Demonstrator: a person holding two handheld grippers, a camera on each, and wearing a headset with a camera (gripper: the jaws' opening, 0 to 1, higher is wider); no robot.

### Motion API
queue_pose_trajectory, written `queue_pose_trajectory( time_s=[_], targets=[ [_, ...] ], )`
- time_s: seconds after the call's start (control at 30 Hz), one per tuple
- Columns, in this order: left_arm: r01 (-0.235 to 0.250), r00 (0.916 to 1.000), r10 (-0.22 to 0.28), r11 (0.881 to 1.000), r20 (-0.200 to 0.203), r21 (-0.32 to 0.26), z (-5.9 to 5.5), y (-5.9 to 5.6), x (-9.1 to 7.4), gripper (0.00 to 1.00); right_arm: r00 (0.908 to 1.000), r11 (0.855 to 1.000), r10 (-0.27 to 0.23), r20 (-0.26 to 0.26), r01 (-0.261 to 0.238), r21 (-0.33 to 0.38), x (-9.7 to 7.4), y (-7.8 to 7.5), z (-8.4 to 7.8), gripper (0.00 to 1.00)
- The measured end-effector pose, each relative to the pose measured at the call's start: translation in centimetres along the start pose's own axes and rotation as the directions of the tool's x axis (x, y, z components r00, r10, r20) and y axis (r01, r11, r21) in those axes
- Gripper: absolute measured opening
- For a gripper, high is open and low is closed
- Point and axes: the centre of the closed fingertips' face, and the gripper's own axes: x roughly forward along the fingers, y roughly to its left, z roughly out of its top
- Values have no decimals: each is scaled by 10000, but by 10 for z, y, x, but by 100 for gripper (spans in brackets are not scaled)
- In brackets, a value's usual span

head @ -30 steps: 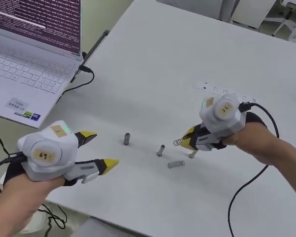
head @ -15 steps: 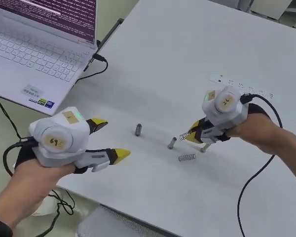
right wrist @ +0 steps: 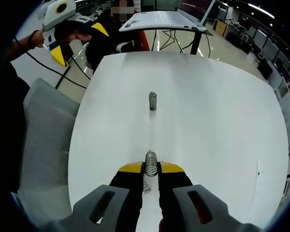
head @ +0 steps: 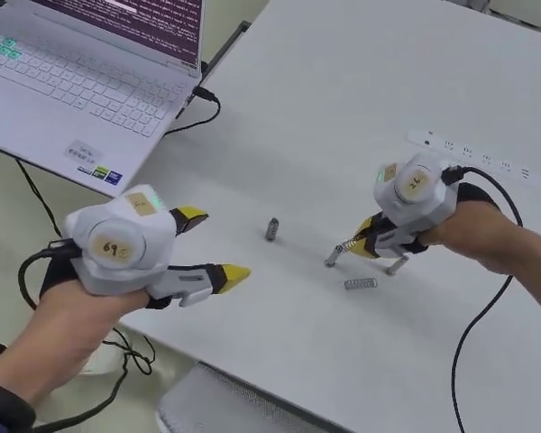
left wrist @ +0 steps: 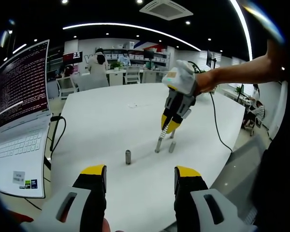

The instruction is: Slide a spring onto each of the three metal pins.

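On the desk [head: 343, 108]: three metal pins [head: 271, 229] stand in a row, and a spare spring [head: 361, 284] lies just beside them.
Right gripper [head: 361, 248]: jaws closed on a spring [right wrist: 151, 164], tilted so its free end meets the middle pin [head: 332, 259], apparently for threading.
Left gripper [head: 215, 244]: jaws wide apart, holding nothing, parked clear of the work.

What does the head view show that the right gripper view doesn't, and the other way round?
Head view adds a loose spring lying on the table and a pin beside it. Right gripper view adds the held spring end-on between the jaws. Both show the open left hand-held gripper and the far pin.
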Motion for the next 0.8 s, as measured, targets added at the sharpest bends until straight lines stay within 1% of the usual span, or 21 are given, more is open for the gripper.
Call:
queue_pose_trajectory(
  time_s=[0.17, 0.37, 0.53, 0.57, 0.8],
  targets=[
    [-96, 9999, 98, 9996, 73, -265, 1, 2, -3, 52, 10000, 9999, 71, -67, -72, -118, 4, 1, 3, 8],
    [-82, 10000, 83, 9997, 28, -245, 1, 0, -2, 51, 9999, 9998, 70, -102, -72, -194, 7, 1, 7, 8],
    [-35, 9999, 39, 9993, 105, -380, 3, -2, -1, 51, 9999, 9996, 73, -76, -75, -282, 11, 1, 12, 8],
    [-31, 9999, 37, 9992, 157, -398, 5, -2, -1, 51, 9999, 9996, 74, -79, -77, -284, 11, 1, 12, 8],
    [-40, 9998, 47, 9993, 174, -381, 8, -1, -2, 52, 9996, 9984, 160, -241, -173, -537, 19, 2, 12, 9]
  ],
)
